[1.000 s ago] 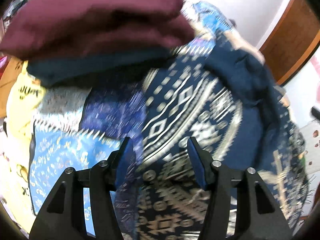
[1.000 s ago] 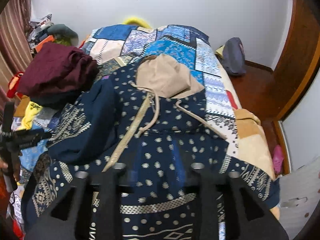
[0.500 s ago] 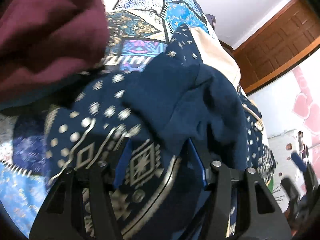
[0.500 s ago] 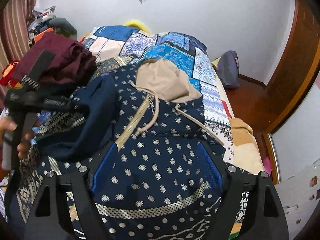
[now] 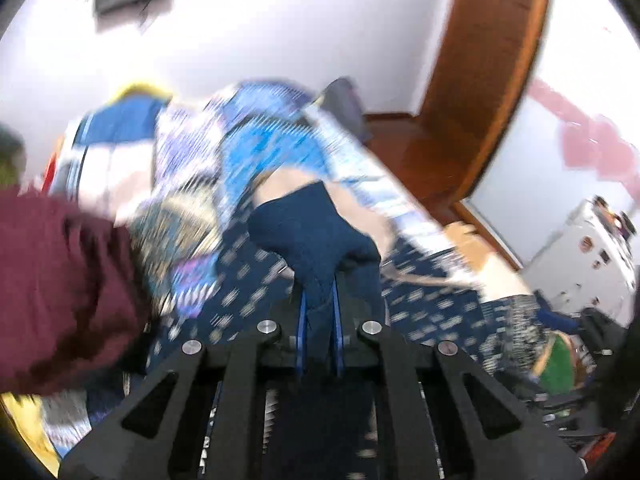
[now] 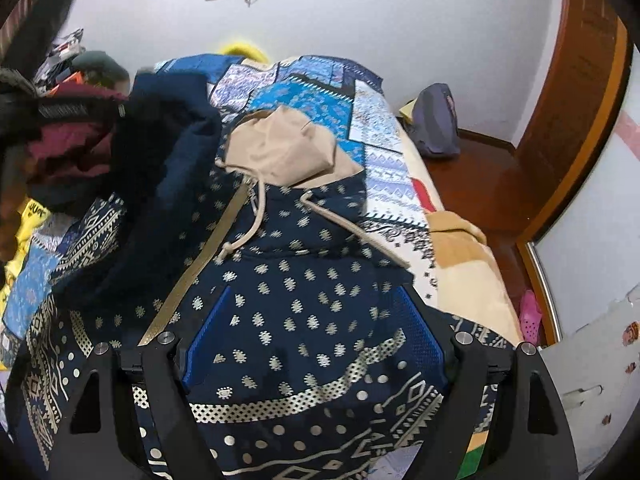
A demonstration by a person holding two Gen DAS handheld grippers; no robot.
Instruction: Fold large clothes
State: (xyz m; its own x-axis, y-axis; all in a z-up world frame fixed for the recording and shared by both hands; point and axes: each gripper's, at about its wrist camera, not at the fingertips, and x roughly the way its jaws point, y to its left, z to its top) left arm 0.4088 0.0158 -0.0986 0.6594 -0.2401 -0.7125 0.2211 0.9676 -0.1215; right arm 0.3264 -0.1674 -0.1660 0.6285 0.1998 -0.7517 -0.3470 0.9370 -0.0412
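Observation:
A navy patterned hoodie (image 6: 304,312) with a beige hood (image 6: 280,148) lies front up on a patchwork bedspread (image 6: 320,100). My left gripper (image 5: 319,300) is shut on the hoodie's navy sleeve (image 5: 316,236) and holds it up above the body; in the right wrist view the lifted sleeve (image 6: 168,152) hangs at the upper left. My right gripper (image 6: 312,344) is open, its blue pads on either side of the hoodie's chest, low over the fabric.
A pile of maroon and dark folded clothes (image 6: 68,148) sits on the bed's left side, with yellow cloth (image 6: 28,220) below it. A grey bag (image 6: 436,120) lies on the wooden floor to the right. A wooden door frame (image 6: 576,92) stands at the right.
My left gripper closed on the sleeve and lifted it up and over toward the hoodie's body. My right gripper opened wide and stayed low over the chest.

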